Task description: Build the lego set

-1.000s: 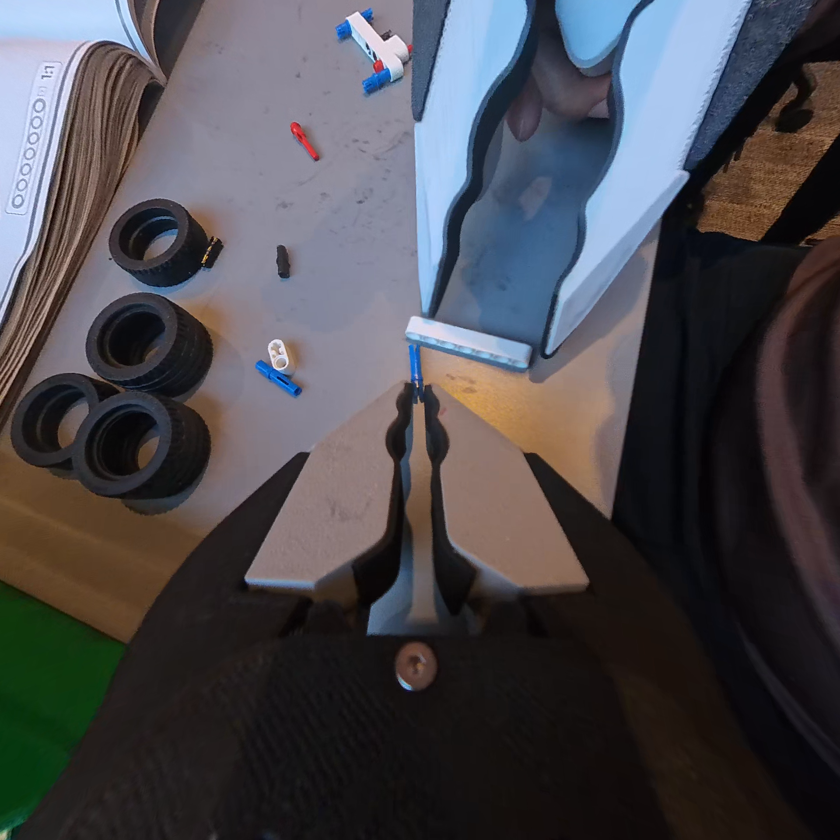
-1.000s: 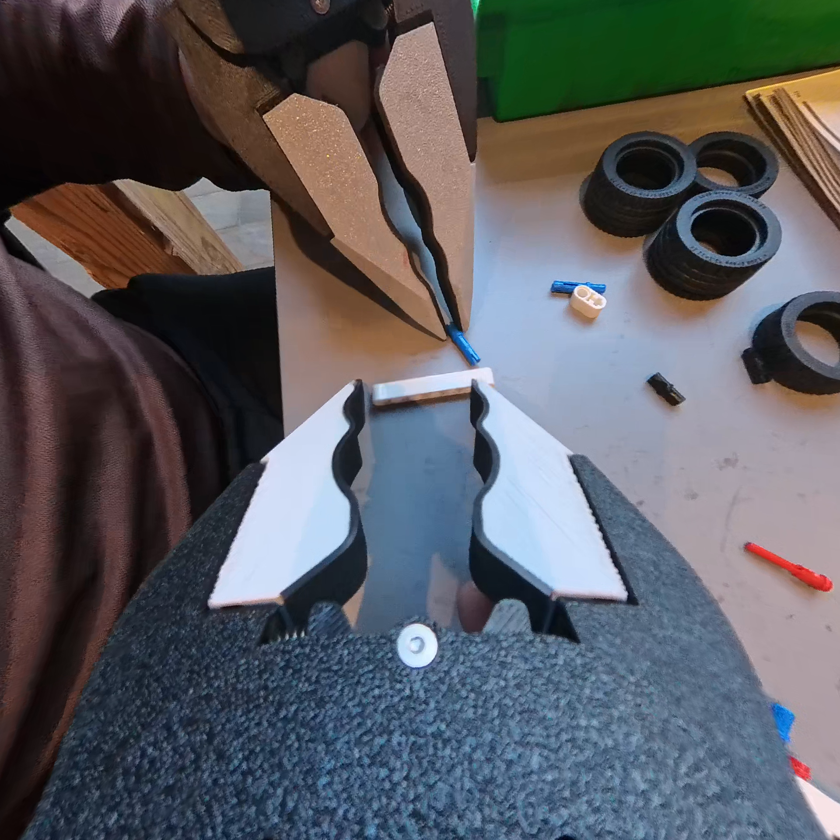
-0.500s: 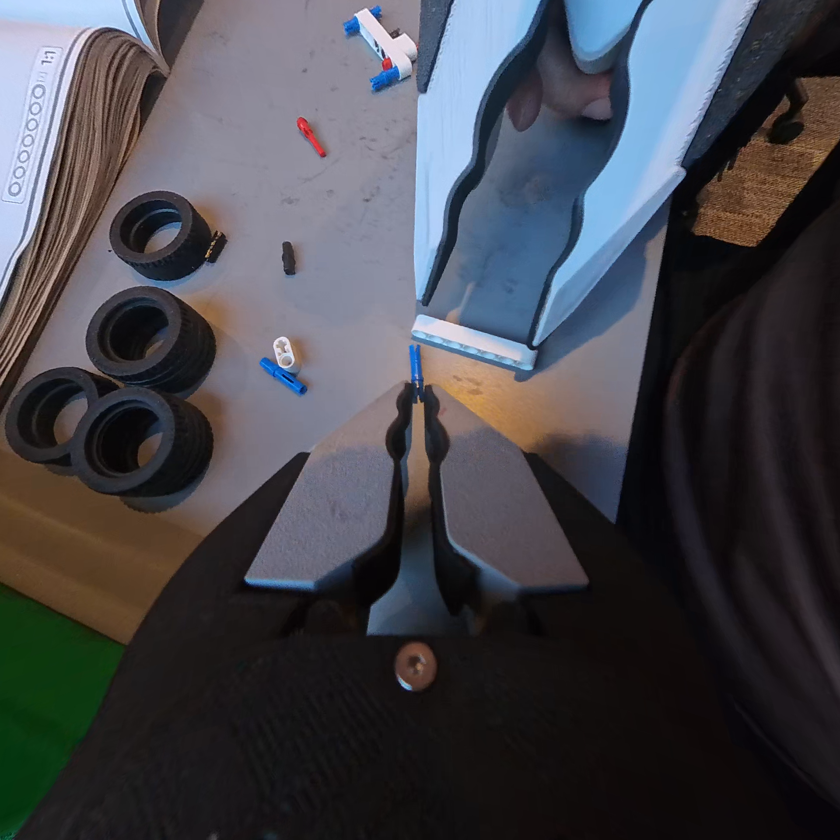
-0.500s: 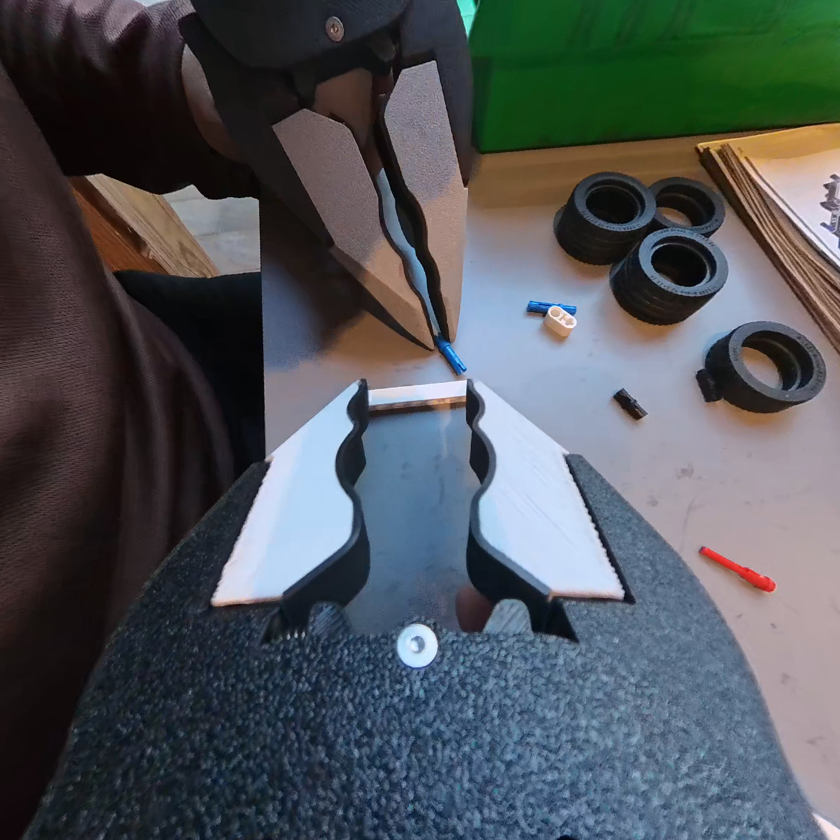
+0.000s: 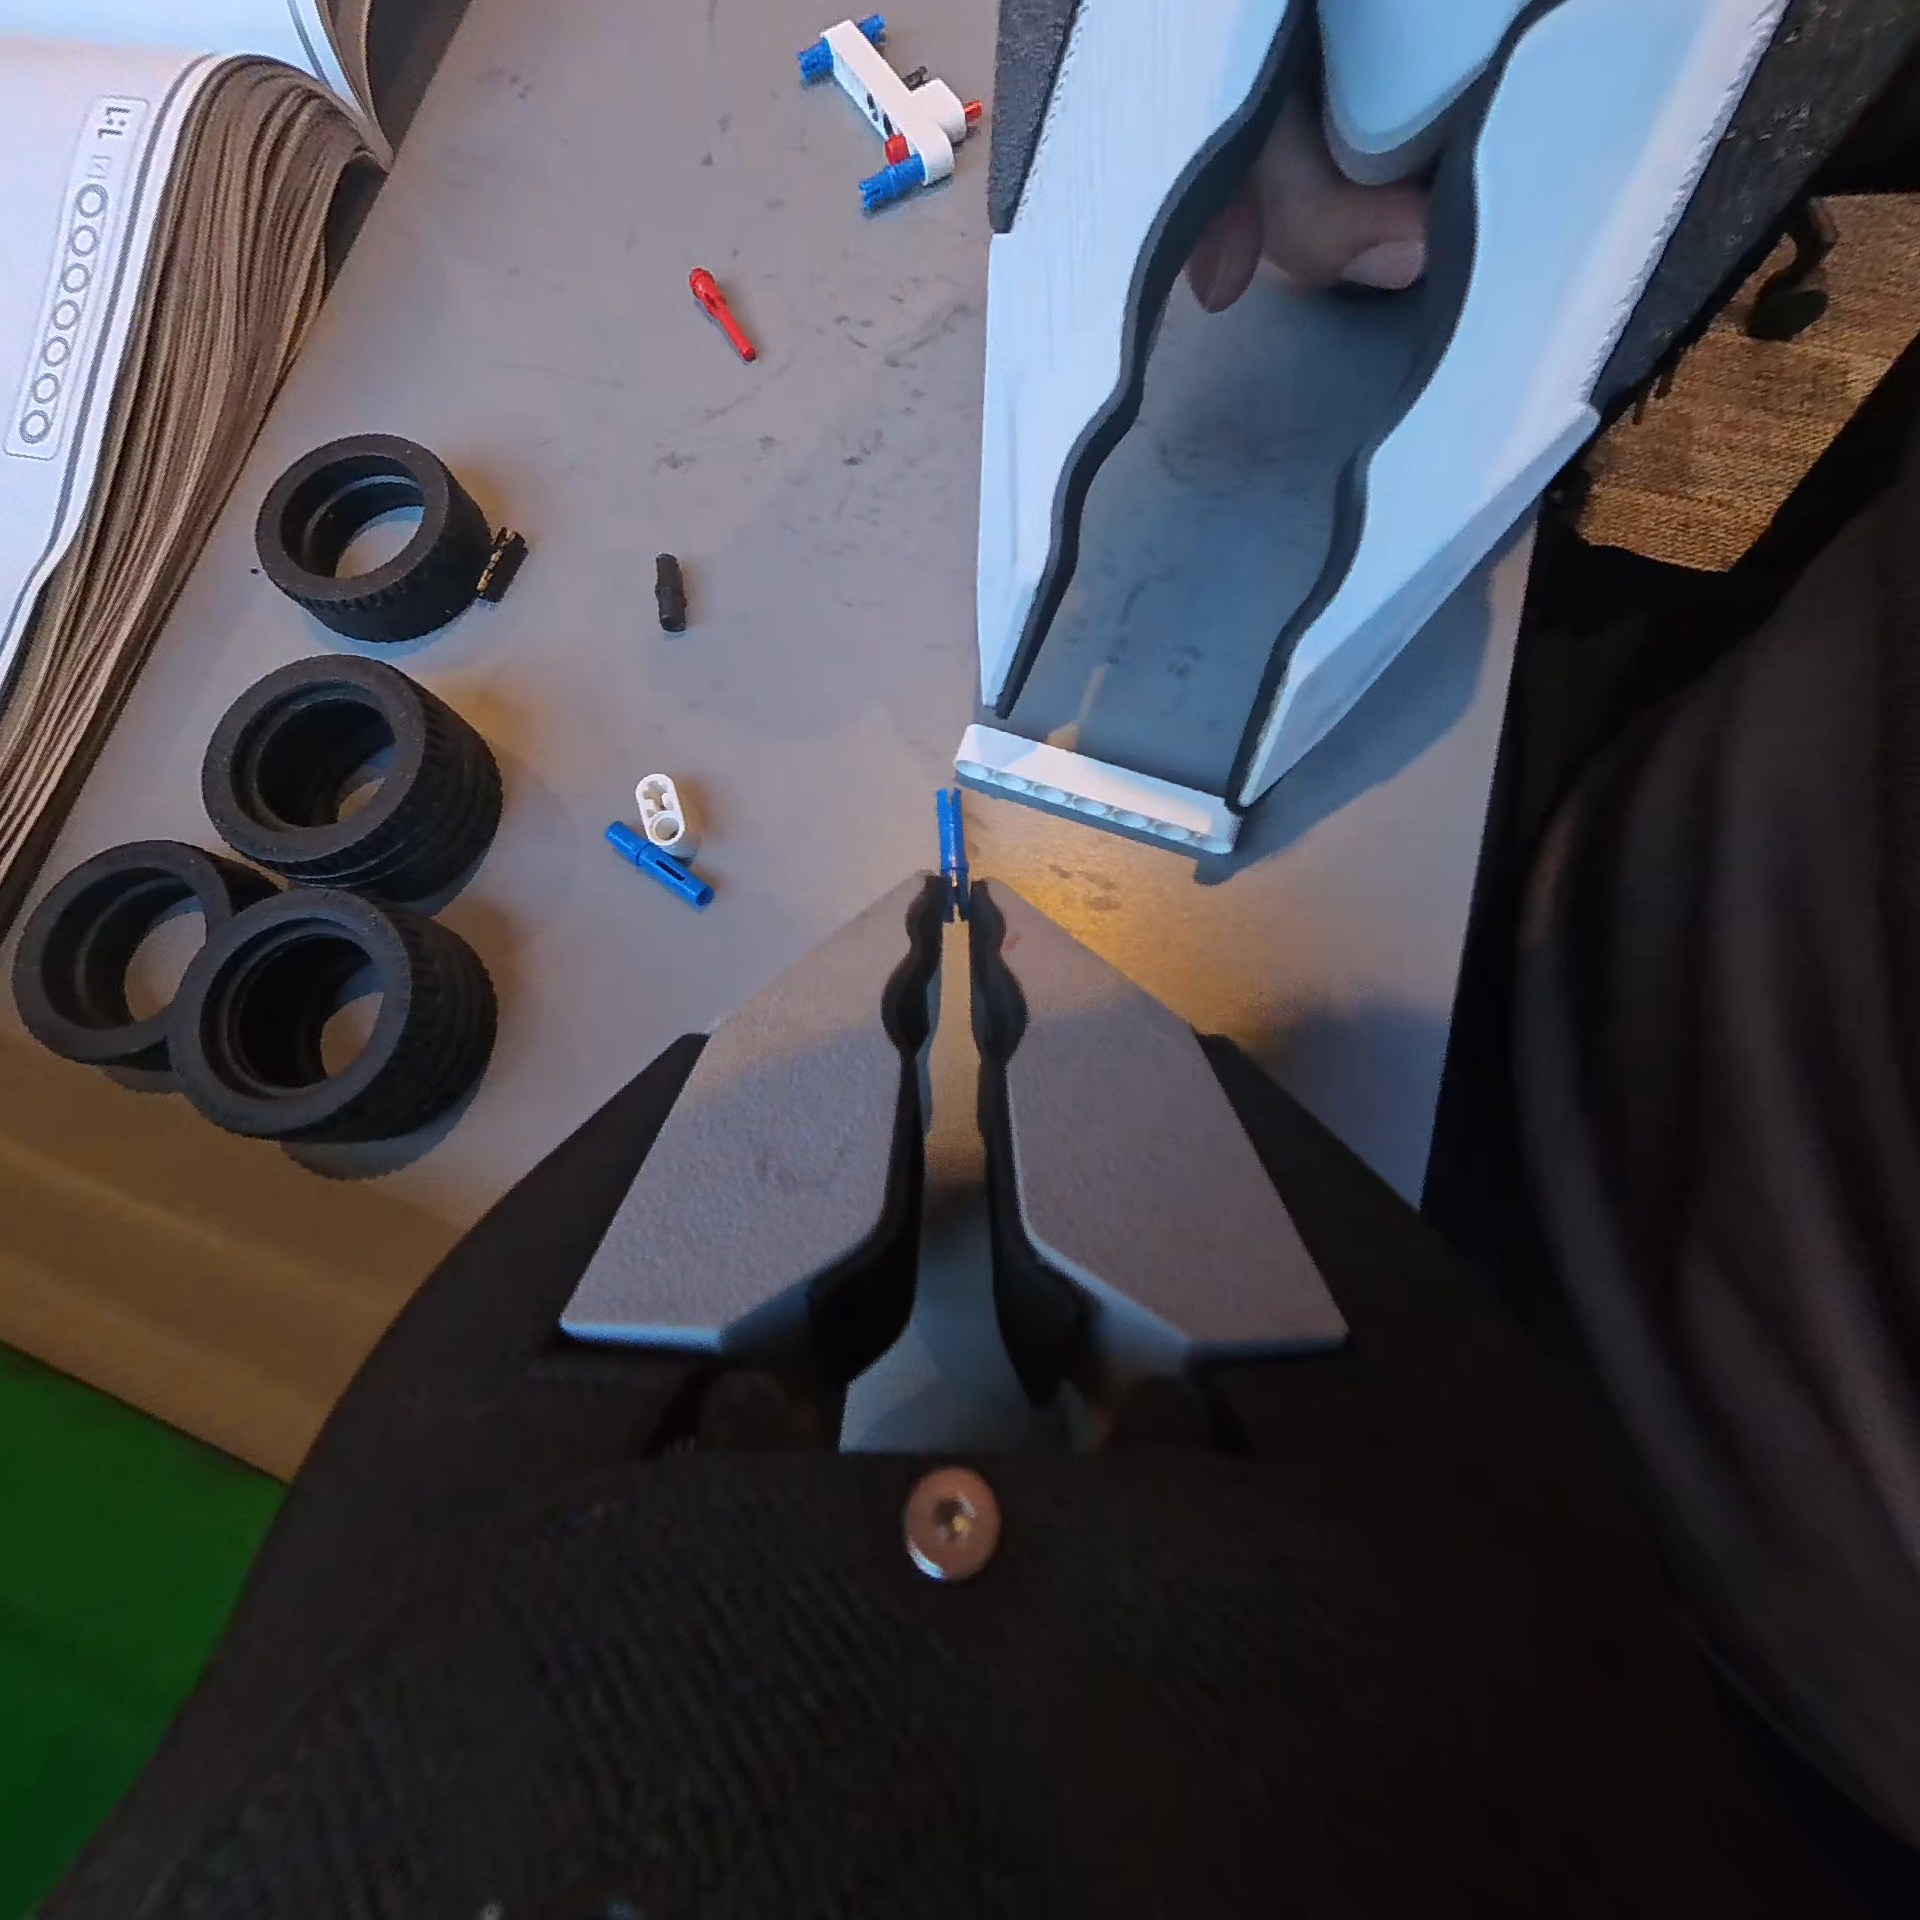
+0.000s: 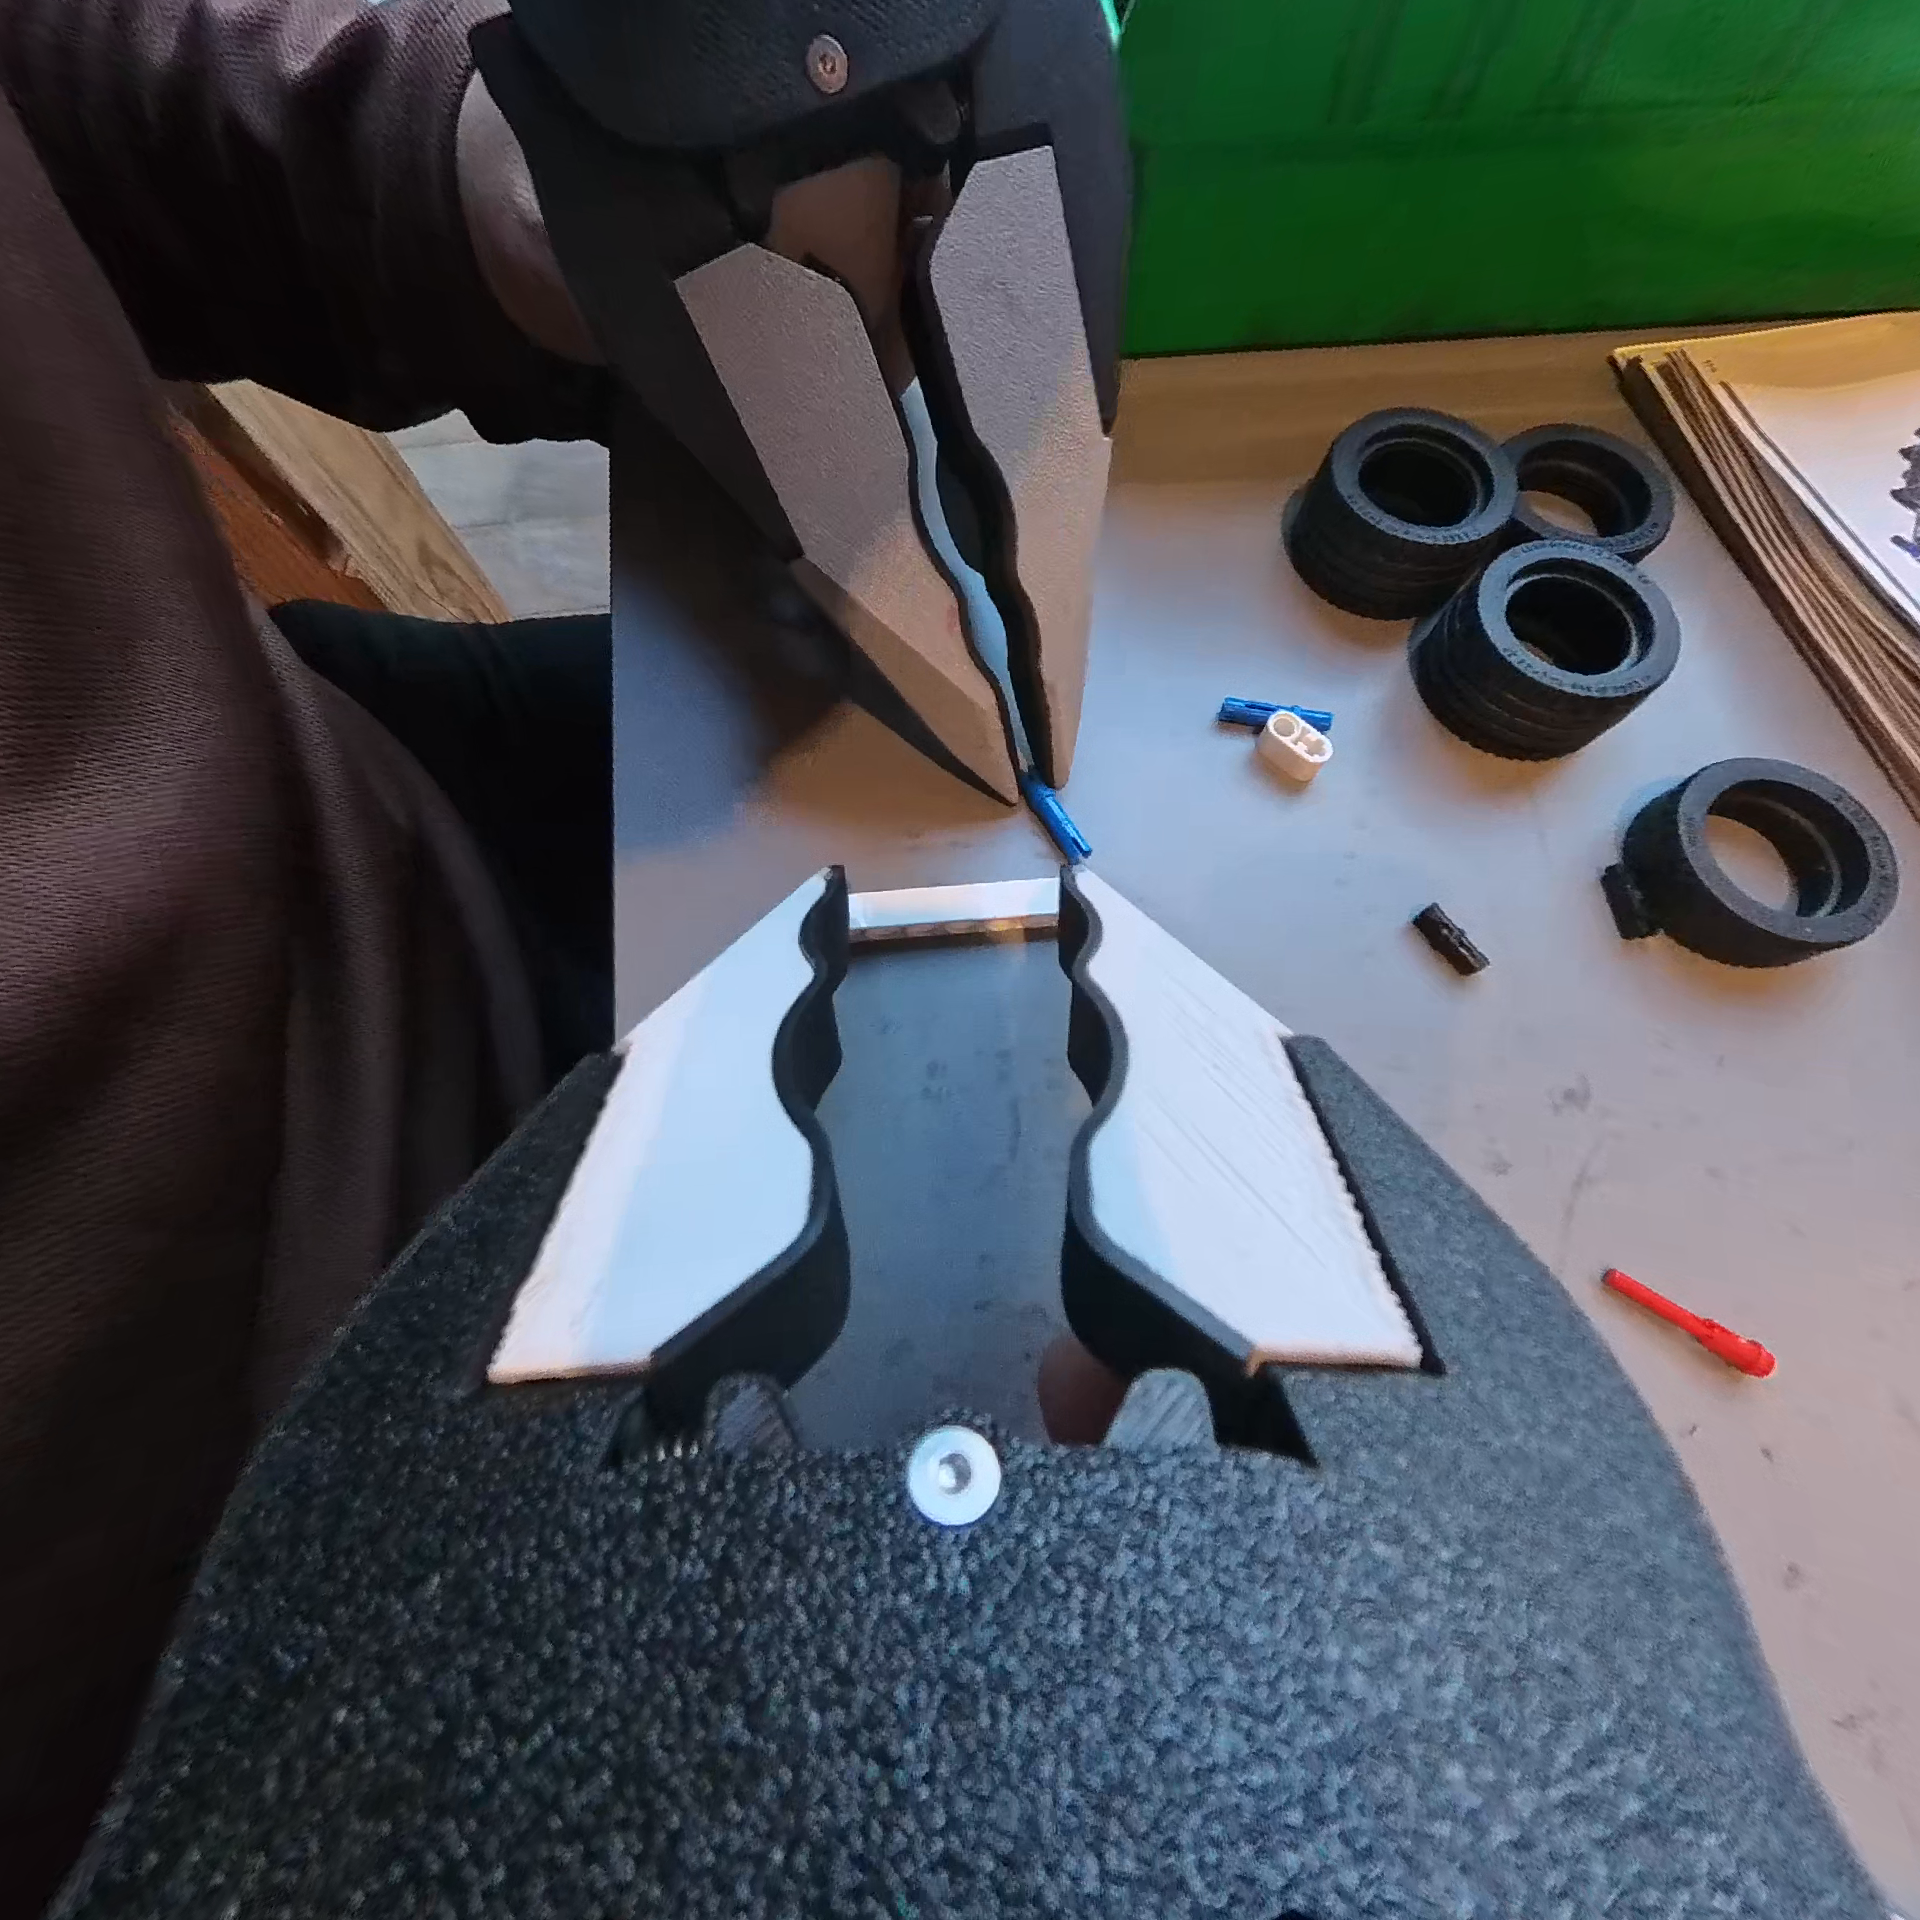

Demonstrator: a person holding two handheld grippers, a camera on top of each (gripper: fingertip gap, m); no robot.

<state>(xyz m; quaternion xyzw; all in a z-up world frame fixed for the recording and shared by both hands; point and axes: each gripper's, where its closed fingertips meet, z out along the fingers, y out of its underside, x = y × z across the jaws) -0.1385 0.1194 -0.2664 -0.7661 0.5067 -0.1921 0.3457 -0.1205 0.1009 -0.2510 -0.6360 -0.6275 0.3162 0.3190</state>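
My left gripper (image 5: 956,902), grey-fingered, is shut on a small blue pin (image 5: 949,837) that sticks out past its tips. My right gripper (image 6: 954,891), white-fingered, is shut on the ends of a long white beam with holes (image 6: 951,900), held crosswise between its tips. In the left wrist view the white beam (image 5: 1101,805) lies just beyond the pin, whose tip is at the beam's left end. In the right wrist view the left gripper (image 6: 1031,792) comes down from above and the blue pin (image 6: 1058,826) points at the beam's right end by my right fingertip.
On the grey table (image 5: 790,436) lie several black tyres (image 5: 353,779), a loose blue pin with a white connector (image 5: 661,836), a black pin (image 5: 671,590), a red axle pin (image 5: 723,312), and a small white-and-blue assembly (image 5: 894,109). An open instruction booklet (image 5: 114,270) lies far left. A green bin (image 6: 1507,166) stands behind. Left and right tips are no more than a few centimetres apart. My right gripper's tips are some 15 centimeters from the small white-and-blue assembly (image 5: 894,109).
The beam and the pin have drawn closer together; the pin tip now stands at the beam's end. Both grippers keep their hold.
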